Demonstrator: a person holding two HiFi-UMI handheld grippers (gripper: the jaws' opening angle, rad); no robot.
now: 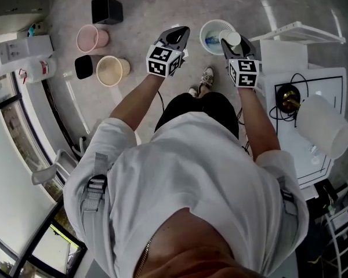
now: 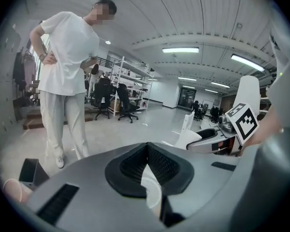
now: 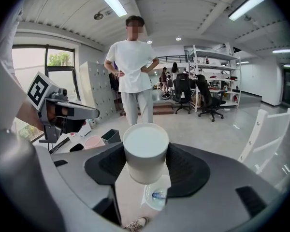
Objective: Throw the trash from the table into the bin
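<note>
My right gripper is shut on a white paper cup, held in the air over the rim of a round white bin on the floor. In the right gripper view the cup fills the space between the jaws, and the white bin shows below it with a blue scrap inside. My left gripper hangs beside it on the left, shut with nothing in it. In the left gripper view its jaws meet, and a strip of the bin's white mesh wall shows under them.
More bins stand on the floor to the left: pink, black, beige. A white table at the right carries a cable, a brass object and a translucent cup. A person in white stands ahead. My shoes are below the grippers.
</note>
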